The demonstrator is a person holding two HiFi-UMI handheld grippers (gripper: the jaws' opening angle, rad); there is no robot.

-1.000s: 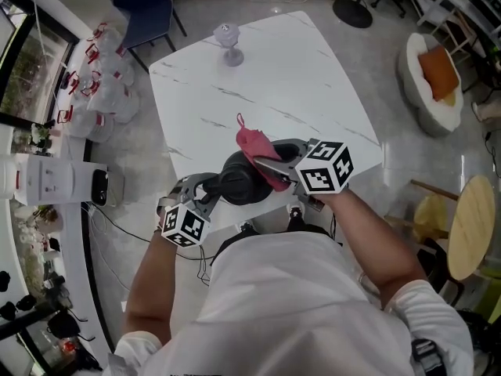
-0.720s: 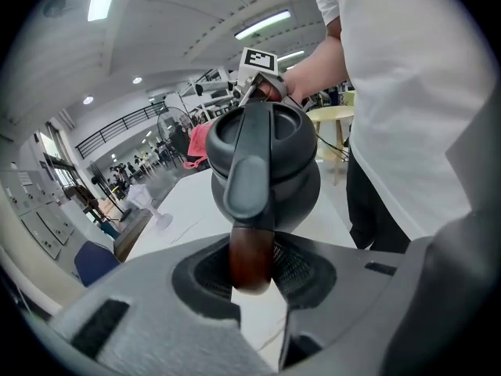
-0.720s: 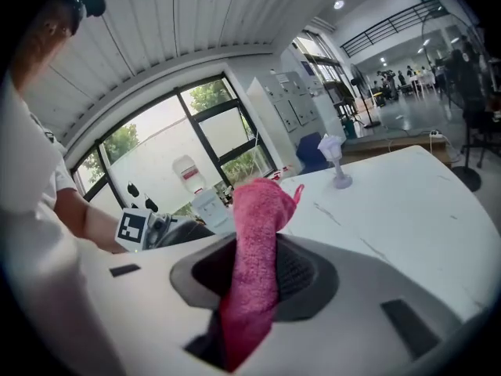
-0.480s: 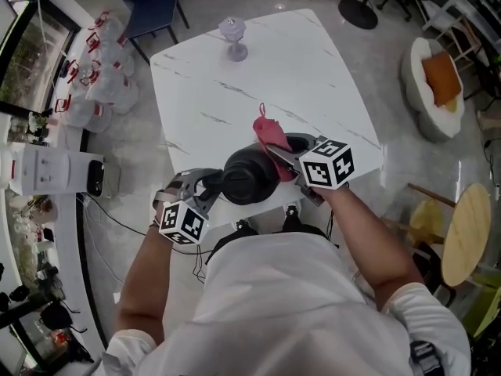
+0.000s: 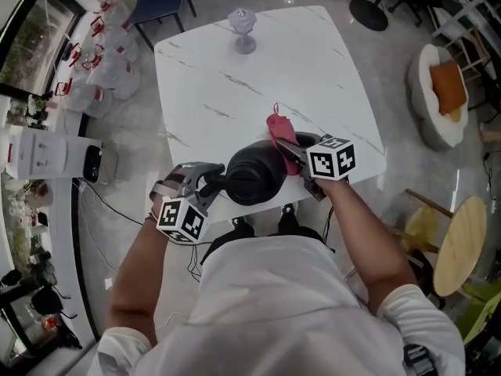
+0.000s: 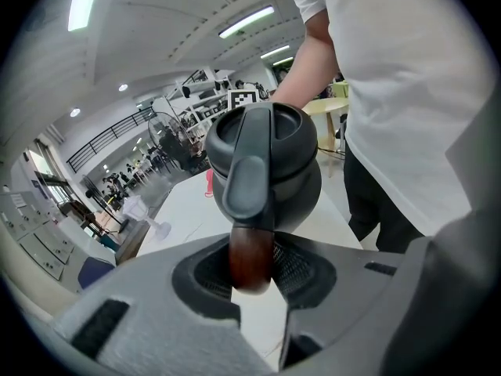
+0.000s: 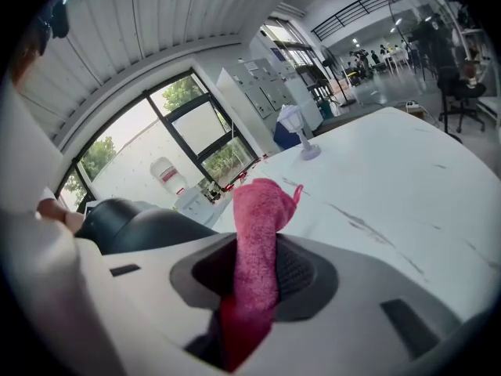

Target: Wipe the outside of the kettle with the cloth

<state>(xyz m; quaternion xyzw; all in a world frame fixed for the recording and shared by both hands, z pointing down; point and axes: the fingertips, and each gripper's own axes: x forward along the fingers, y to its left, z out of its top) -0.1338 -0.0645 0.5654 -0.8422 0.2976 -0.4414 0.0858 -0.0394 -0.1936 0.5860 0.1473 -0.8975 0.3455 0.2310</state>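
Observation:
A black kettle (image 5: pixel 254 176) stands near the front edge of the white marble table (image 5: pixel 258 84). My left gripper (image 5: pixel 205 183) is shut on the kettle's brown wooden handle (image 6: pixel 250 255), which runs down from the lid (image 6: pixel 262 131) in the left gripper view. My right gripper (image 5: pixel 291 149) is shut on a pink cloth (image 5: pixel 279 128), at the kettle's right side. In the right gripper view the cloth (image 7: pixel 258 241) sticks up between the jaws, with the kettle (image 7: pixel 145 225) just to its left. Whether the cloth touches the kettle is unclear.
A stemmed glass dish (image 5: pixel 243 27) stands at the table's far edge. On the floor to the left are water bottles (image 5: pixel 106 61) and a white dispenser (image 5: pixel 47 153). A round wooden stool (image 5: pixel 460 245) and a white cushioned seat (image 5: pixel 438 92) are at the right.
My right gripper has come down with the pink cloth from over the kettle's top to its right side. The left gripper has kept its hold on the handle.

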